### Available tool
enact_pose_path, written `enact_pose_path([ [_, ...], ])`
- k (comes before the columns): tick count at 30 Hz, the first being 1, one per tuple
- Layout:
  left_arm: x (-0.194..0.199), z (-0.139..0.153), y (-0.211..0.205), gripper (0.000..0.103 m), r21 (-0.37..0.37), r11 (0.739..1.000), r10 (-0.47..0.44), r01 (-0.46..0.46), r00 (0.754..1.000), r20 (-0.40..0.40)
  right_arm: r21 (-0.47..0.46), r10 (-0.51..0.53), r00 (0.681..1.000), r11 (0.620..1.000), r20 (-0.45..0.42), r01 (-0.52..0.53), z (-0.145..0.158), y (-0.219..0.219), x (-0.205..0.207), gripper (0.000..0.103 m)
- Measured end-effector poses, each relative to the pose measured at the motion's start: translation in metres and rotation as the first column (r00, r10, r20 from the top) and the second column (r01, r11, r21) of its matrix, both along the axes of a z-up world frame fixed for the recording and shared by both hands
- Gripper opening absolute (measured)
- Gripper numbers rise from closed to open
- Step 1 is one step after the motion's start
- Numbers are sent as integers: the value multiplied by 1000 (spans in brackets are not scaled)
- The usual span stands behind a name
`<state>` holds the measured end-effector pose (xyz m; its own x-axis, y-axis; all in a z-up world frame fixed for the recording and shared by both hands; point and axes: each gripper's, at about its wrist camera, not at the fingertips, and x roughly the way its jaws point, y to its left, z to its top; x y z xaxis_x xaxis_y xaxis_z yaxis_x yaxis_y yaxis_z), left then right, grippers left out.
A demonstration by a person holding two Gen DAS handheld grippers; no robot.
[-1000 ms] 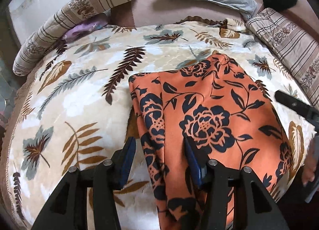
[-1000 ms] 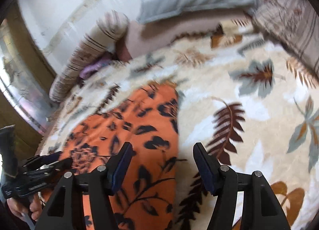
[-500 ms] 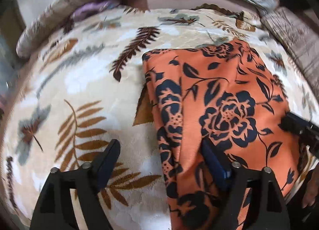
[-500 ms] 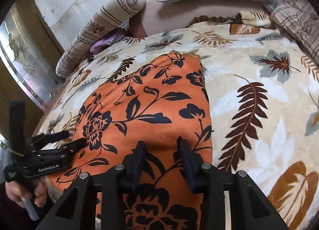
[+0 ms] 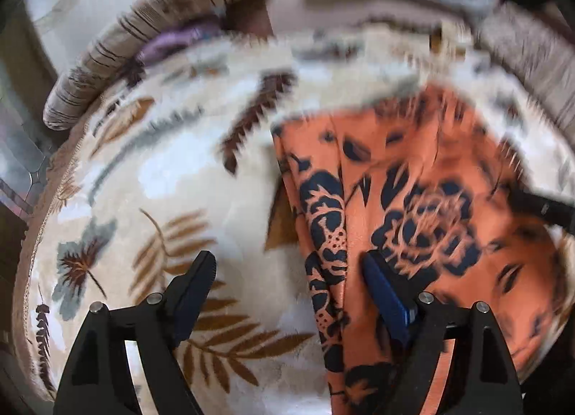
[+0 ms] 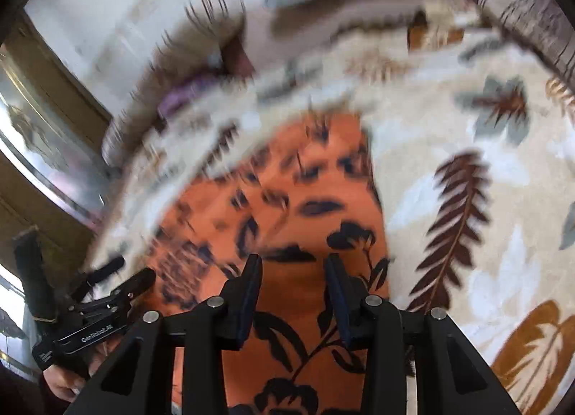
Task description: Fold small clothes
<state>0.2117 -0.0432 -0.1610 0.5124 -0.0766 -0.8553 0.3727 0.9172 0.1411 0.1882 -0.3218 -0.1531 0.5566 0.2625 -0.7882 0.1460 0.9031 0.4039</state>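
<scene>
Orange floral garment (image 5: 413,206) lies lengthwise, away from camera.

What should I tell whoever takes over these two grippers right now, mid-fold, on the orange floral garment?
Left gripper: jaws wide open, straddling the left folded edge of the orange floral garment; nothing gripped.
Right gripper: jaws partly open over the garment's near right part; whether the pads pinch cloth cannot be told.
Garment lies on the leaf-print blanket, left side already folded inward.
Left to do: grasp the near edge, fold it up toward the pillows, flatten.
</scene>
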Motion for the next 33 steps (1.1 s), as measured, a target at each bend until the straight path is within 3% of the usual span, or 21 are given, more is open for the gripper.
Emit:
enact_pose_path([
  [5,-15,33,8,85,-40,999,28,-24,995,98,-70,-6,999,998,49,9,29,9,-19,41],
  [7,-25,46,14,85,-54,996,72,-65,989,131,-85,-34,996,996,83,41,44,11,-35,57],
  [9,-38,59,22,85,-96,990,117,-103,982,149,-107,-48,990,992,131,62,59,15,-54,60],
  [13,-62,82,38,85,-125,980,177,-154,964,199,-151,-50,978,985,203,82,89,25,-83,60],
  [17,-80,114,46,85,-129,970,234,-205,930,283,-145,-57,962,984,268,99,116,30,-109,61],
  [20,-100,140,48,97,-153,967,245,-202,901,358,-154,-53,947,982,316,106,135,35,-127,62],
  [23,-118,163,47,97,-170,967,247,-192,877,413,-169,-38,933,980,359,105,149,41,-141,62],
  [33,-159,200,28,97,-131,975,221,-180,845,486,-201,-38,900,970,434,138,177,44,-179,64],
])
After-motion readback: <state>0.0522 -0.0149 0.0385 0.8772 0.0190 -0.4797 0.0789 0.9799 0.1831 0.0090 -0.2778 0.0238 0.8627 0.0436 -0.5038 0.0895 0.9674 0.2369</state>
